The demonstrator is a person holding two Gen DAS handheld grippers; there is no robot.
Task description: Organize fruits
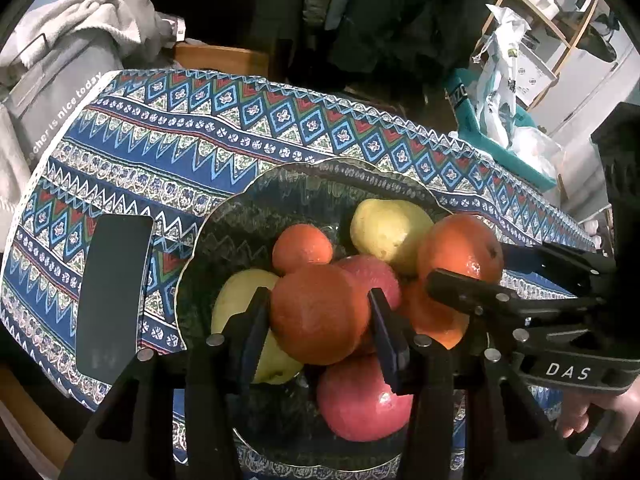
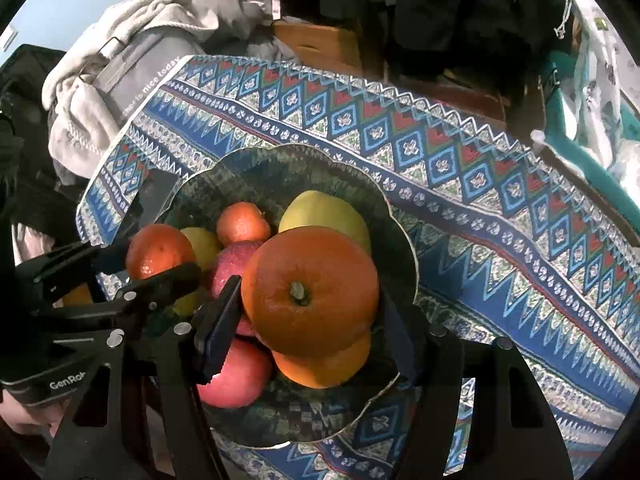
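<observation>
Each hand-held gripper squeezes an orange over the glass bowl (image 1: pixel 224 216): left hand-held gripper (image 1: pixel 316 312) one orange (image 1: pixel 316 316), right hand-held gripper (image 2: pixel 312 300) a bigger orange (image 2: pixel 310 292).

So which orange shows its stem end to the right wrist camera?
The big orange in the right tool, topping the pile; the left tool's orange and the small one show only peel.

Four oranges (image 1: pixel 318 316), two red apples (image 1: pixel 362 400), two yellow pears (image 1: pixel 390 232) (all in one bowl (image 1: pixel 256 208)), one phone (image 1: pixel 114 296).

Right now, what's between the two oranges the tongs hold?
A red apple, between the left-held orange in the left tongs and the right-held orange in the right tongs; left wrist view shows it.
</observation>
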